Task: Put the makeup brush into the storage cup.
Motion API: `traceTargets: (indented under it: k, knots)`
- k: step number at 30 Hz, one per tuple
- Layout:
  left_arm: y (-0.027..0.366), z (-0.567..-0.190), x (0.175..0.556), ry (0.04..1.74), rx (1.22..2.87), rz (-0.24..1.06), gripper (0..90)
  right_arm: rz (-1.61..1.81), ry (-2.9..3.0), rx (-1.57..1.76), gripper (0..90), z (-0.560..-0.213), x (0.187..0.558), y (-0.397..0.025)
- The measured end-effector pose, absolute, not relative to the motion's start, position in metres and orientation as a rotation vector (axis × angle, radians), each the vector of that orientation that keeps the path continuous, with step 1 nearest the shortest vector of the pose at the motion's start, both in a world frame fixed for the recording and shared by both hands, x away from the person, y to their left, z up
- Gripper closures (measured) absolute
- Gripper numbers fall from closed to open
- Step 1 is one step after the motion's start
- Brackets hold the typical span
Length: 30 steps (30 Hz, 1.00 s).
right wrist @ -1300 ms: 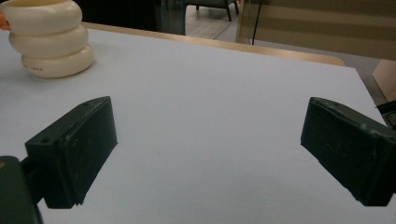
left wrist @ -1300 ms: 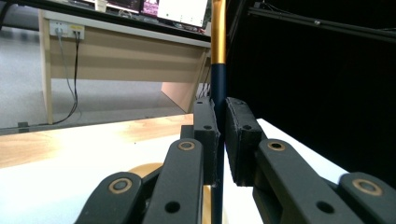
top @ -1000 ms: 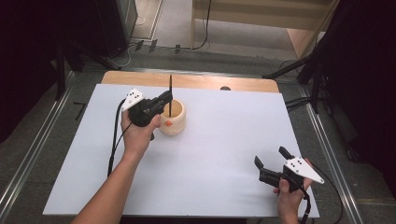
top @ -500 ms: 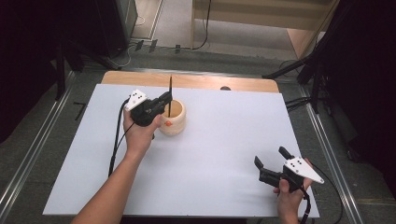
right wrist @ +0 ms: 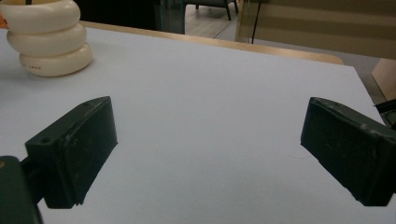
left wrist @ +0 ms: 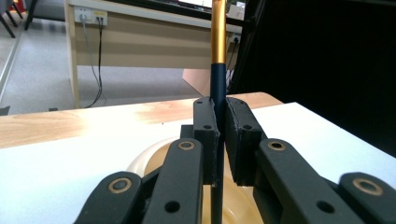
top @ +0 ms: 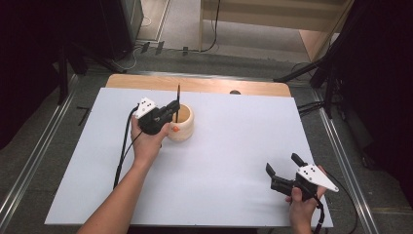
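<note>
A cream ribbed holder (top: 182, 125) stands on the white table sheet (top: 229, 136), left of centre toward the back. My left gripper (top: 171, 110) is over its left rim, shut on a thin upright pen (top: 178, 100). In the left gripper view the pen (left wrist: 218, 79) has a dark blue lower barrel and a gold upper part, clamped between the jaws above the holder's (left wrist: 140, 161) mouth. My right gripper (top: 283, 168) rests near the front right corner, open with nothing between its fingers. The right gripper view shows the holder (right wrist: 46, 39) far off at top left.
A wooden table edge (top: 204, 84) runs along the back of the sheet. Metal rails flank the table left and right. A small orange spot (top: 174, 129) sits on the holder's left side. Dark stands and cables lie on the floor behind.
The left gripper with the pen has shifted very slightly over the holder. The right gripper has stayed still.
</note>
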<state>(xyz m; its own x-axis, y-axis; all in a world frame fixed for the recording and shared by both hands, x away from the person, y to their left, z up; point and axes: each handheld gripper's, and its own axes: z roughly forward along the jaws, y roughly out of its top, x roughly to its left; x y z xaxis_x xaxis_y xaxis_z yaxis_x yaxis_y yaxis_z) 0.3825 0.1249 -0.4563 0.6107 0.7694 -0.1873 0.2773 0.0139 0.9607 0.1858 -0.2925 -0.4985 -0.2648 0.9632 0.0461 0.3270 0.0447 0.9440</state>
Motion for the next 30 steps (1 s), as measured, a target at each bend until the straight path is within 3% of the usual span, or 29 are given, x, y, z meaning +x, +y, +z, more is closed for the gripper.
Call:
traceTargets:
  k: [10, 30]
  knots:
    - [0.125, -0.462, 0.382, 0.917, 1.591, 0.465, 82.0, 1.232, 1.666, 1.315, 3.9, -0.498, 0.185, -0.292]
    - [0.139, -0.451, 0.371, 0.933, 1.552, 0.416, 43.4, 1.231, 1.666, 1.314, 4.0, -0.498, 0.185, -0.293]
